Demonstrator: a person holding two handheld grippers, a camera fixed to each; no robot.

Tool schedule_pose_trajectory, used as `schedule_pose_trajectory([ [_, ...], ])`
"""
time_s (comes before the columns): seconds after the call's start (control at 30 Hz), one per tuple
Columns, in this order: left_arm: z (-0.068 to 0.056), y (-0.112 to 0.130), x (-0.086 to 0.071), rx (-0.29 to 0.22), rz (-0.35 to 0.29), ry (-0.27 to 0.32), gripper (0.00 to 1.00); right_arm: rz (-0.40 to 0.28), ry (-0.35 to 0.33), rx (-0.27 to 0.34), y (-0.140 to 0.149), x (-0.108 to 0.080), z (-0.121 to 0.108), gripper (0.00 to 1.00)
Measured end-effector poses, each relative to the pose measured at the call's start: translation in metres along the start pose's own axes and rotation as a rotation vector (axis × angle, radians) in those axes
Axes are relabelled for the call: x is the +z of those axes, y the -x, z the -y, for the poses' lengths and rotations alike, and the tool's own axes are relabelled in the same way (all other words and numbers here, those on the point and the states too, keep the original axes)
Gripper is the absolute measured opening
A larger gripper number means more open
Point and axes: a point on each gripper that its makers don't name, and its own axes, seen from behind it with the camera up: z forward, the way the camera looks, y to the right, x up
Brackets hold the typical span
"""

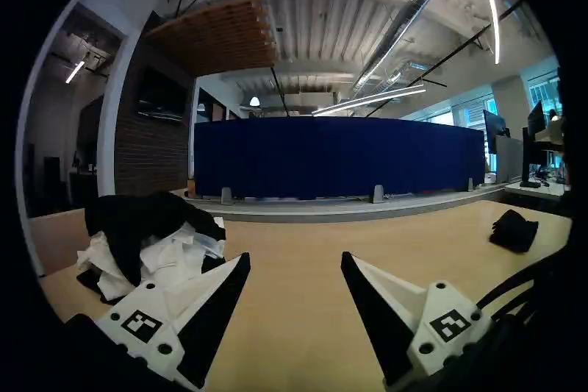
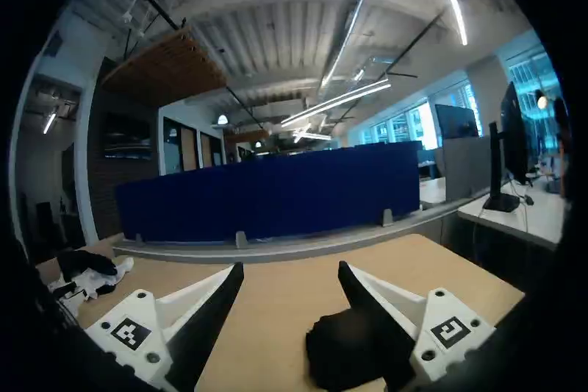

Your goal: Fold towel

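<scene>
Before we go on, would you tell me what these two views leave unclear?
Cloth pile, left gripper view: lower edge hidden behind the left tongs; number of pieces unclear.
Black cloth, right gripper view: partly behind a finger of the right tongs, cut off below; whether folded, unclear.

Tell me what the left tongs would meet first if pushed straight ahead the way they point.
Probably nothing close: ahead of the left tongs lies bare table, then the blue divider at its far edge, though depth is hard to judge. The black and white cloth pile sits off to one side.
</scene>
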Motion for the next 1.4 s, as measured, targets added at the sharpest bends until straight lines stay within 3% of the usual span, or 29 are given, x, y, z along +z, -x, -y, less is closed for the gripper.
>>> schedule_pose_trajectory([
  [0.27,0.000,0.000,0.000,0.000,0.000,0.000,0.92,-0.036,0.025,0.033,0.015,-0.004,-0.025,1.00],
  [0.5,0.000,-0.001,0.000,0.000,0.000,0.000,0.92,-0.032,0.026,0.027,0.044,-0.003,-0.036,1.00],
  [0.77,0.000,-0.001,0.000,0.000,0.000,0.000,0.92,-0.011,0.020,0.001,0.077,-0.002,-0.038,1.00],
  [1.4,0.000,-0.001,0.000,0.000,0.000,0.000,0.93,-0.012,0.016,-0.029,0.111,0.001,-0.036,1.00],
])
